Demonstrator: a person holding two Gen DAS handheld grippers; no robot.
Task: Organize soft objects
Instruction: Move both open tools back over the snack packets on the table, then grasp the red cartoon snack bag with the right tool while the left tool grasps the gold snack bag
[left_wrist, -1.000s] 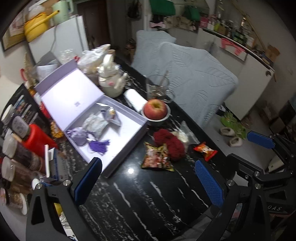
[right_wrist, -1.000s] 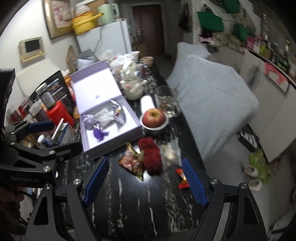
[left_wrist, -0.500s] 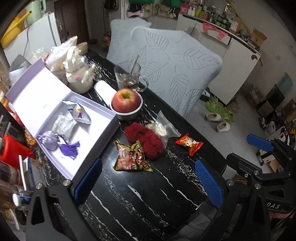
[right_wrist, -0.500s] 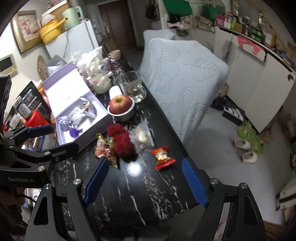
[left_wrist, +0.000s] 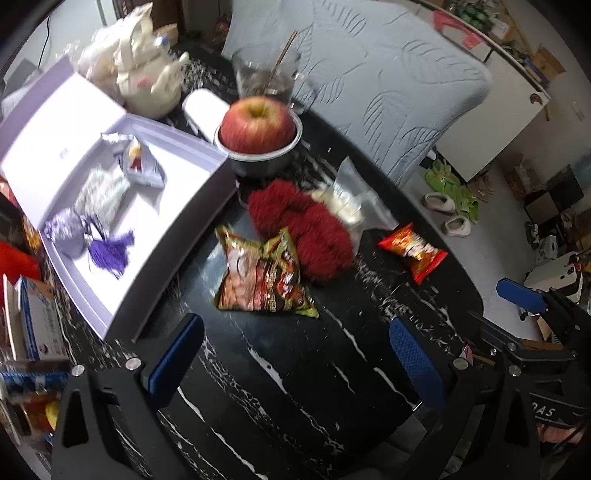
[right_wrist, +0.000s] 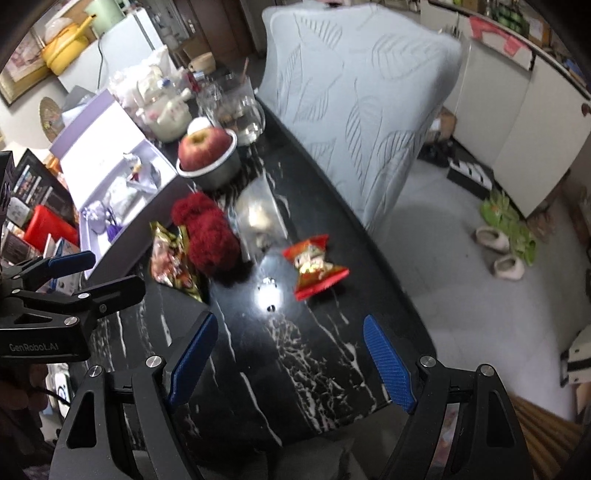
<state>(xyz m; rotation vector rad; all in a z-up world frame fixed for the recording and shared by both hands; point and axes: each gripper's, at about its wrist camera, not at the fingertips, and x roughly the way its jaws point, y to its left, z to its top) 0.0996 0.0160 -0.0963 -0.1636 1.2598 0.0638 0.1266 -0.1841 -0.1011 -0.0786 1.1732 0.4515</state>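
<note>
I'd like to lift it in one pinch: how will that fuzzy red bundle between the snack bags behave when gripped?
The fuzzy red bundle looks like soft, shaggy yarn, so it will probably squash and droop rather than hold shape. It seems light. One end overlaps the green snack bag, which might shift with it.

Dim indoor light, motion blur throughout, fisheye-bent dark corners, lamp glare on the black table (right_wrist: 269, 295).
</note>
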